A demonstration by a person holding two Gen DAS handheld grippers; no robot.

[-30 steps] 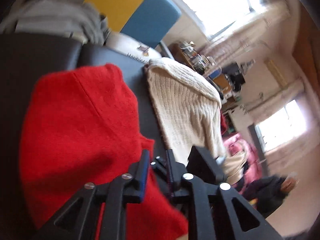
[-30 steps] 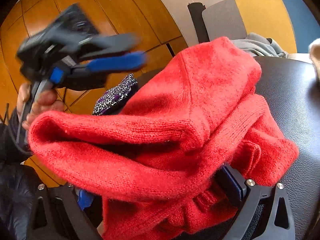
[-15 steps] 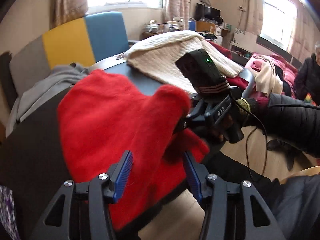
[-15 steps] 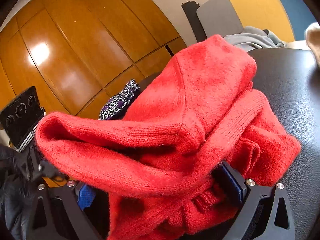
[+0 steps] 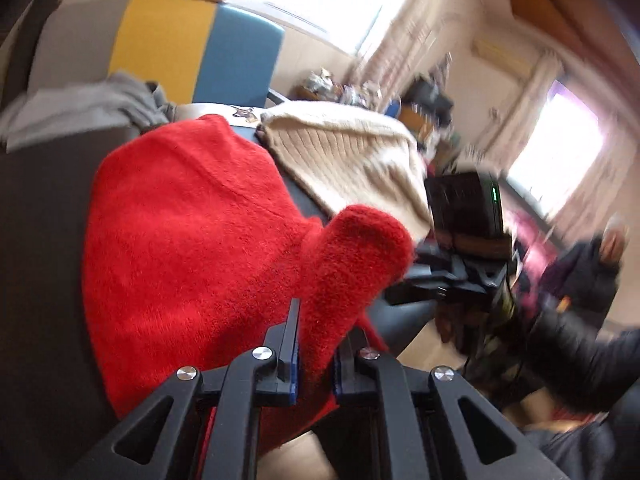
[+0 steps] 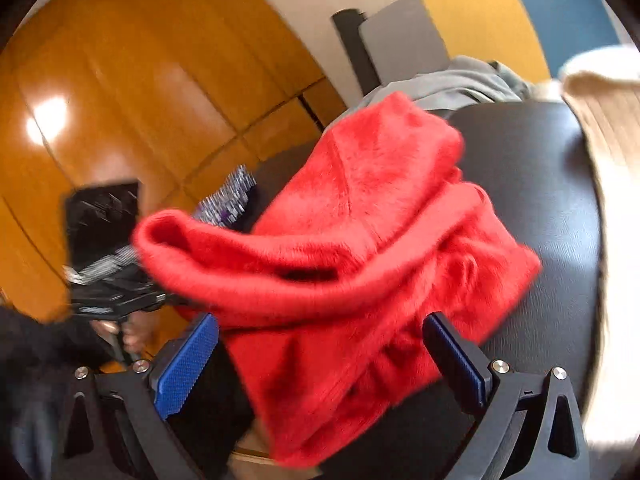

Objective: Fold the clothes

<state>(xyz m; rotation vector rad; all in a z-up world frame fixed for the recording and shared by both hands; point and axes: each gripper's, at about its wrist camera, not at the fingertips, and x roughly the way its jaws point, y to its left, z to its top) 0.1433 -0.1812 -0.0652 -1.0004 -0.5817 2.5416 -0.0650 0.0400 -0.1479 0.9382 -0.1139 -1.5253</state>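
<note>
Red sweater (image 5: 188, 240): soft and fuzzy, bunched in thick rolls. It lies on the near part of the dark tabletop (image 6: 532, 184) and hangs over the near edge.
Step now: a guess, getting hold of two parts of the sweater to lift it and spread it flat before folding.
Left claw (image 5: 314, 354): its jaws have just been closing, and now they pinch a fat fold of the red sweater.
Right claw (image 6: 320, 364): jaws wide apart, with red cloth between them but not squeezed.
Next move: the right claw needs to squeeze its part too, then both can pull apart.
Cream sweater (image 5: 352, 160): lies farther back, to the right.
Grey cloth (image 5: 80, 104): far left, by a chair.
</note>
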